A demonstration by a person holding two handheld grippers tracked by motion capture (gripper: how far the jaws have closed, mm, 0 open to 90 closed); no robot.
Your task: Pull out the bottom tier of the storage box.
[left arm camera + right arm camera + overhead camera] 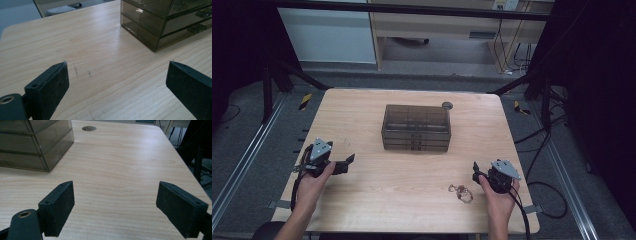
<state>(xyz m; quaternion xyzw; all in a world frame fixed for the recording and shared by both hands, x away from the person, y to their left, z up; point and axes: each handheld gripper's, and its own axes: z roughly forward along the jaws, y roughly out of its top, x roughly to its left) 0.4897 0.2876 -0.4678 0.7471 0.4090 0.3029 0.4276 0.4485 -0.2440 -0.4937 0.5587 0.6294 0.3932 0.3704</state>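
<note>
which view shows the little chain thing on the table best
The high view: the small chain-like trinket lies in full on the table, just left of the right gripper. The gripper views give the drawer box and bare wood instead.

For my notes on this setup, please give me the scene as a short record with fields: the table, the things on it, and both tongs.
table: light wooden top
drawer box: smoky see-through, drawers shut, stands mid-table
small jewellery piece: lies on the near edge, close beside the right tongs
round disc: behind the box's right rear corner
left tongs: open, nothing between the jaws, pointing toward the box
right tongs: open, nothing between the jaws
</note>
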